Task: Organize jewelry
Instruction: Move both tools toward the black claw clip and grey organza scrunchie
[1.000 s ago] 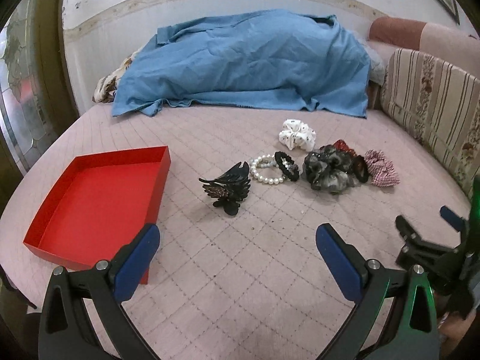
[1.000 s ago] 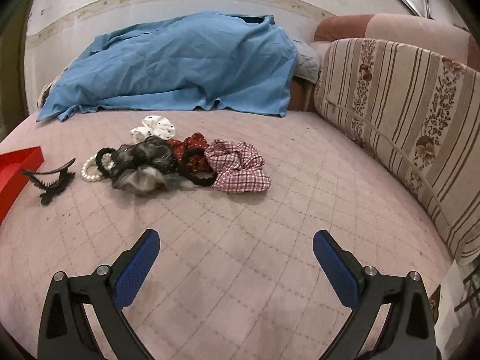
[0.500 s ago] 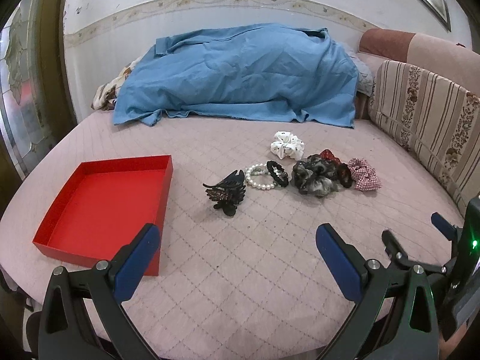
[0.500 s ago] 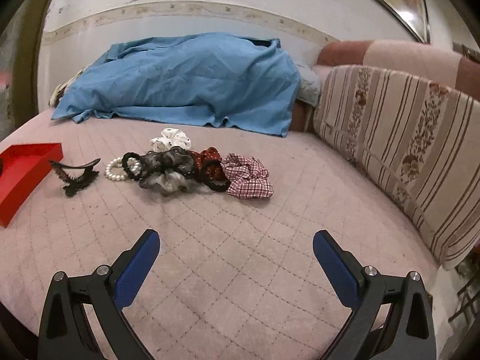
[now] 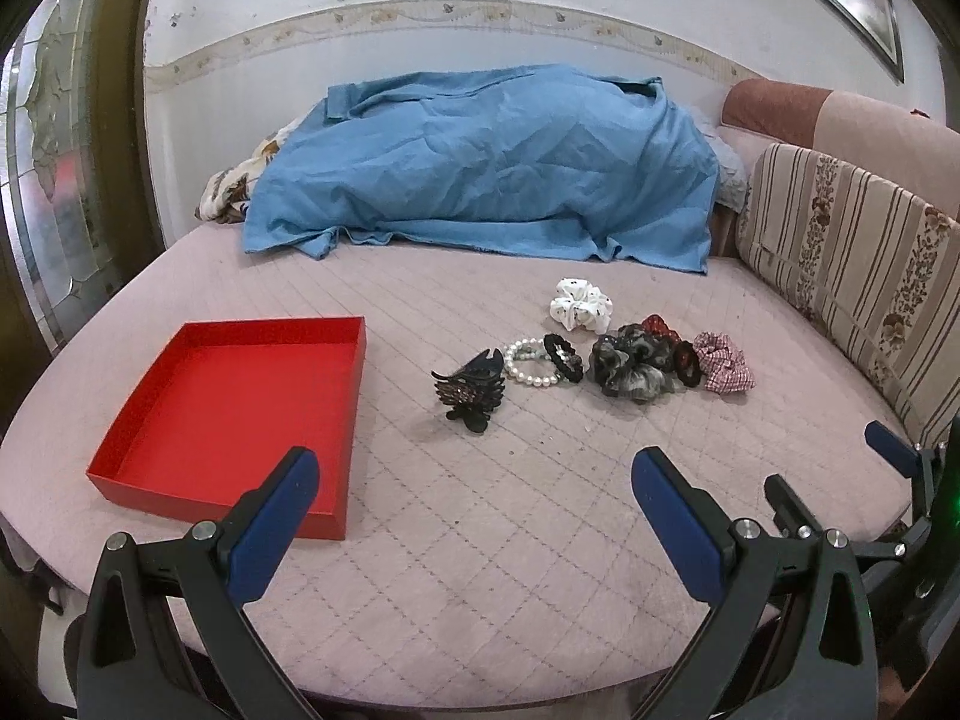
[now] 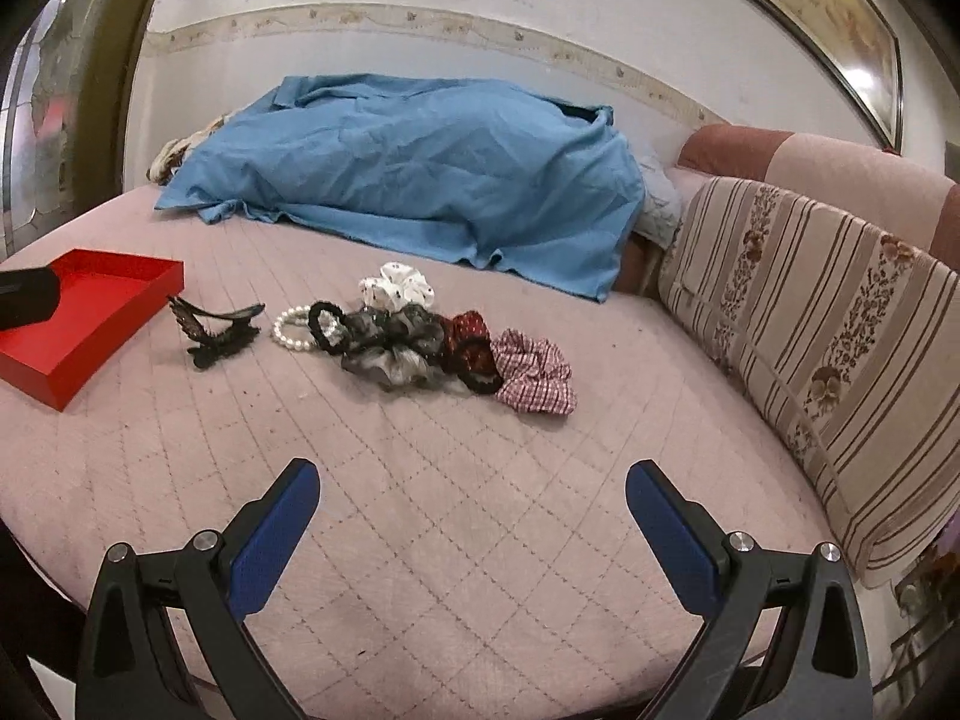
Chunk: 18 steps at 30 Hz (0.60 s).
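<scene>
The blue sheet (image 5: 486,162) covers a heap at the far side of the bed, and what lies under it cannot be seen, except a patterned cloth (image 5: 231,192) at its end. Only the left wrist view shows the whole red tray (image 5: 180,468), just beyond the left finger of the left gripper (image 5: 474,468); in the right wrist view it is cut off at the edge. The right gripper (image 6: 471,480) has both fingers wide apart and holds nothing, the same as the left. Ahead of both fingers pairs lie a black claw clip (image 5: 471,390), a pearl bracelet (image 5: 528,363) touching a black beaded ring (image 5: 564,357), then a grey scrunchie (image 6: 390,348), a red scrunchie (image 6: 471,345) and a checked scrunchie (image 6: 534,378) bunched together, with a white dotted scrunchie (image 6: 396,288) behind.
</scene>
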Each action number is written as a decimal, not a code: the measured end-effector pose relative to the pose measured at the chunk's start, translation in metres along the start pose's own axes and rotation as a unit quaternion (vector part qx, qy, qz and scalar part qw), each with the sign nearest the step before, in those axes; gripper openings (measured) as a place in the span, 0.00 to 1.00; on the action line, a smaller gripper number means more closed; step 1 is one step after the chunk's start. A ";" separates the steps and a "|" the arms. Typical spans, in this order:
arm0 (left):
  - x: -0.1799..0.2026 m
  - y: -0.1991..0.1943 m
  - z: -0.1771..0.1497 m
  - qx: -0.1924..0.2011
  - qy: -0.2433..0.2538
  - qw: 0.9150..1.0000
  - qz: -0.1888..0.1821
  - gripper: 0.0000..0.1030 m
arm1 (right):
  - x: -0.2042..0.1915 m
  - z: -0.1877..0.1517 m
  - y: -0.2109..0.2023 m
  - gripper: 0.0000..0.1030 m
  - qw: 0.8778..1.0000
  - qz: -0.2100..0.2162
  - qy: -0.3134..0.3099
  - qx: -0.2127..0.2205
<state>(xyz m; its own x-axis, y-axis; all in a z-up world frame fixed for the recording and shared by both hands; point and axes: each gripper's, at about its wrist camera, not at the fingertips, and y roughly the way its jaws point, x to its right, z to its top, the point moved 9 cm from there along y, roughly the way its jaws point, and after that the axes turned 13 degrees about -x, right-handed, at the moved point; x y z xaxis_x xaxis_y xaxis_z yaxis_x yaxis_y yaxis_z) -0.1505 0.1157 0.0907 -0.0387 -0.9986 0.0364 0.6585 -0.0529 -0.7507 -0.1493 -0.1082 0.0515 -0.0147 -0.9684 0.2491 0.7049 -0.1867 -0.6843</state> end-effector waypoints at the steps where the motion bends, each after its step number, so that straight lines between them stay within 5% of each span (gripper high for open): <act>1: -0.003 -0.003 0.002 0.003 0.000 1.000 0.002 1.00 | 0.001 0.002 -0.003 1.00 1.000 0.001 0.000 0.002; 10: -0.066 -0.039 0.038 0.043 -0.039 0.997 0.054 1.00 | 0.010 0.053 -0.011 1.00 0.999 0.047 0.010 0.019; 18: -0.081 0.002 0.075 0.025 -0.037 0.997 0.068 1.00 | 0.040 0.088 0.038 1.00 0.988 0.117 0.100 -0.024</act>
<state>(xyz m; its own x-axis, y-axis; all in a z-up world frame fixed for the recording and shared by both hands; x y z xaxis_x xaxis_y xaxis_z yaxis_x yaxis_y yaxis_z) -0.0901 0.1963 0.1358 0.1072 -0.9942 -0.0132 0.6900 0.0840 -0.7190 -0.0608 -0.1390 0.0963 0.0020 -0.9983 -0.0578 0.6714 0.0441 -0.7398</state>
